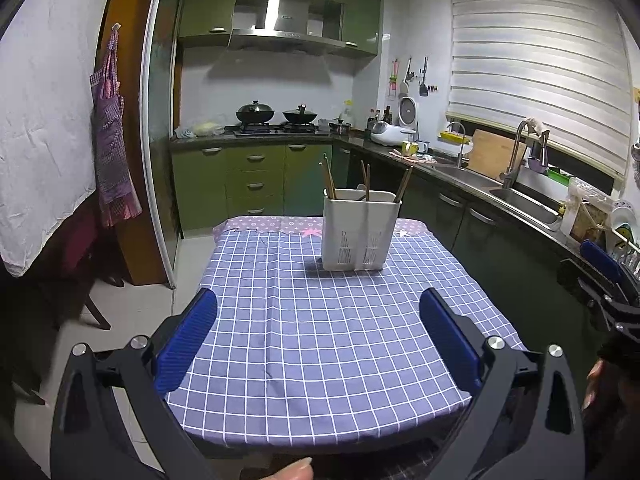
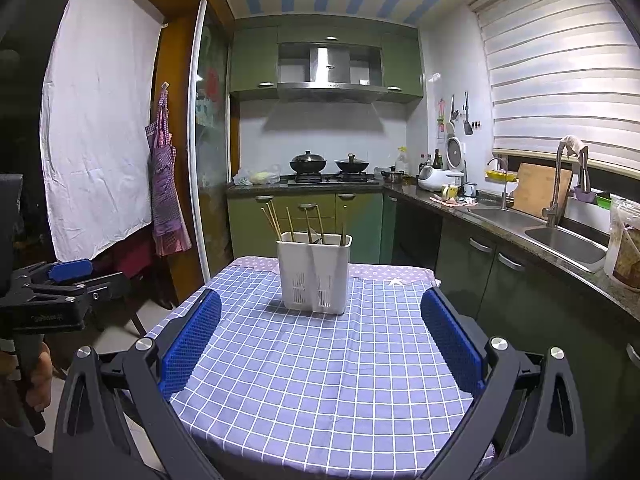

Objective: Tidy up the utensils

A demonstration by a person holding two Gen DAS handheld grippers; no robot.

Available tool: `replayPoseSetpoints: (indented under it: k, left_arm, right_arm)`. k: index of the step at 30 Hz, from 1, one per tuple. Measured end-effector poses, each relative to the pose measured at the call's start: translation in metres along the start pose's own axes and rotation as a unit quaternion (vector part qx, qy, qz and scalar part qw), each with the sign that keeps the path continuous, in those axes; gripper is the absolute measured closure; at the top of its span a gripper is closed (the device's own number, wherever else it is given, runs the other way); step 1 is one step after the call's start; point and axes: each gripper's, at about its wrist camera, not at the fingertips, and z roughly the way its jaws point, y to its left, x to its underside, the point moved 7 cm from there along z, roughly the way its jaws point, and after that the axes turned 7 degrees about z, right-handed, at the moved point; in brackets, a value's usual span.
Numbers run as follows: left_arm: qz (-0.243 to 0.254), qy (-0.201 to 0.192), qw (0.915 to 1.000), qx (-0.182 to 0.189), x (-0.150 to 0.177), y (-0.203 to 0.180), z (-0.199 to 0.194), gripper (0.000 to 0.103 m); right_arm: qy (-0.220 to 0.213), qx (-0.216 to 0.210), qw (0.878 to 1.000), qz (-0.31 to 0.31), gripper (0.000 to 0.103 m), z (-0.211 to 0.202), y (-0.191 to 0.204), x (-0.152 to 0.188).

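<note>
Right wrist view: checked tablecloth (image 2: 320, 380) before green cabinets (image 2: 320, 208).

Your left gripper (image 1: 318, 340) is held level and pointing forward, its two blue-padded fingers (image 1: 188, 344) spread wide with nothing between them. Your right gripper (image 2: 320, 344) matches it: fingers (image 2: 452, 340) wide apart, nothing between them. Each gripper shows at the edge of the other's view, so you hold them side by side, a little apart. Your left hand (image 2: 38, 380) wraps the left gripper's handle, and a fingertip (image 1: 296, 470) shows low in the left wrist view.
</note>
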Motion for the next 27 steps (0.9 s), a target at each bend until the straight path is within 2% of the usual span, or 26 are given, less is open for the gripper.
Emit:
replayPoseSetpoints:
  k: [27]
  left_arm:
    - [0.004,0.009,1.0,0.0,0.005,-0.0045,0.0067,0.007]
  right_arm:
    - [0.007,-0.002,1.0,0.002,0.005,0.0077,-0.0012,0.0035]
